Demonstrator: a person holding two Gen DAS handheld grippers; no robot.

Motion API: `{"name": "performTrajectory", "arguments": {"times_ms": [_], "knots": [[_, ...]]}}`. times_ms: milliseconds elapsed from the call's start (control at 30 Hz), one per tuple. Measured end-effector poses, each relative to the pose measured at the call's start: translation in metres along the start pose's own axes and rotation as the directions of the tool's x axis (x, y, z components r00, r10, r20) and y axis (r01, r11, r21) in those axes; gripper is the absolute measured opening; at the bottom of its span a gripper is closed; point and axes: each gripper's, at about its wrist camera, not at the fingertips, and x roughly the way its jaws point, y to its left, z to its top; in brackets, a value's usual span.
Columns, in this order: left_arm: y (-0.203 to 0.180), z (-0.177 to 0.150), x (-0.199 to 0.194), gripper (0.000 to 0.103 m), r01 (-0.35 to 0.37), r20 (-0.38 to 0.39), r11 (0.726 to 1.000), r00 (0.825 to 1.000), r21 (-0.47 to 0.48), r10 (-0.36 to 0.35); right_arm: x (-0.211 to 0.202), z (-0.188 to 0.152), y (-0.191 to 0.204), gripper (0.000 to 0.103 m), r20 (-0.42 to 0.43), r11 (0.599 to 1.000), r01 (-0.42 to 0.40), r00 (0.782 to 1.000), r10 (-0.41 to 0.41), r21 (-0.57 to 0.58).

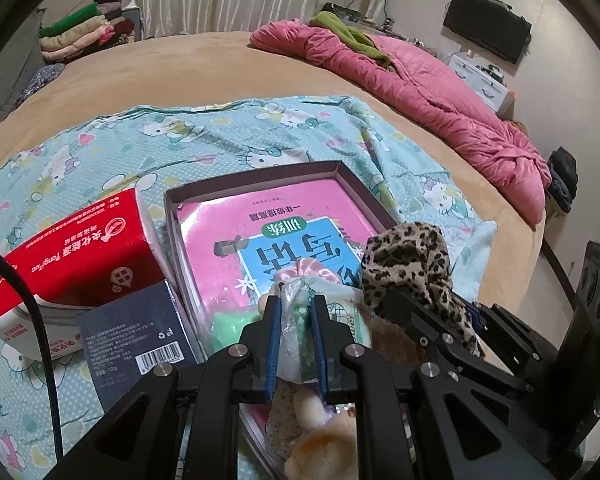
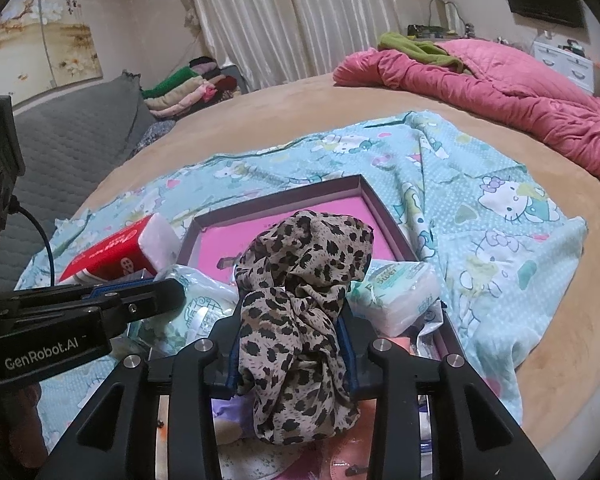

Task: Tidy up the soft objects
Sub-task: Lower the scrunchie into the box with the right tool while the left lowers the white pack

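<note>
- Where the box [image 2: 384,208] sits on the patterned sheet [image 2: 480,216], a leopard-print scarf [image 2: 300,320] stands bunched in a soft, crumpled column over its near end: thin, matte fabric, tan with black spots, knotted at mid-height.
- Right gripper [image 2: 292,344]: black frame, blue pads; jaws parted to either side of the scarf's lower folds, the cloth between them; whether the pads press it cannot be told.
- Left gripper [image 1: 296,340]: jaws clenched on a tissue pack [image 1: 300,320], glossy crinkled plastic wrap, white with green print, held over the box.
- Box: shallow, rectangular, rigid card, purple-brown walls; a pink glossy book [image 1: 260,236] lies flat inside.
- Second tissue pack [image 2: 396,296]: soft, pillow-shaped, clear wrap, resting at the box's right wall just beside the scarf.
- Red carton [image 1: 72,256]: stiff, printed, left of the box, touching a dark blue carton [image 1: 140,336] with a barcode.
- Sheet: light blue cotton, cartoon-cat print, wrinkled, spread on a tan, plush bed [image 1: 204,64].
- Pink quilt [image 1: 440,96]: stitched, rumpled, at the far edge.
- Plush items in the box's near end: too hidden to identify.
</note>
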Motion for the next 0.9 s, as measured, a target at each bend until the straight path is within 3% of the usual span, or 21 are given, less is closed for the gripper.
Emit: {"name": "performTrajectory", "arguments": {"times_ms": [167,400,633,900], "knots": [[0.004,0.001,0.003,0.015,0.002,-0.009,1.0,1.0,-0.014,-0.002,0.003,-0.001,0.0,0.047,-0.019,1.0,0.003,1.0,-0.003,-0.007],[0.003,0.0,0.005,0.015,-0.002,-0.012,1.0,1.0,-0.01,0.001,0.001,0.0,-0.004,0.065,-0.011,1.0,0.017,1.0,-0.017,0.012],[0.001,0.0,0.007,0.015,-0.003,-0.018,1.0,1.0,-0.005,0.003,-0.003,0.002,-0.009,0.074,0.01,0.998,0.053,0.999,-0.054,0.023],[-0.001,0.0,0.007,0.015,-0.006,-0.025,1.0,1.0,0.004,0.006,-0.013,0.005,-0.018,0.076,0.056,0.994,0.097,0.993,-0.1,0.053]]}}
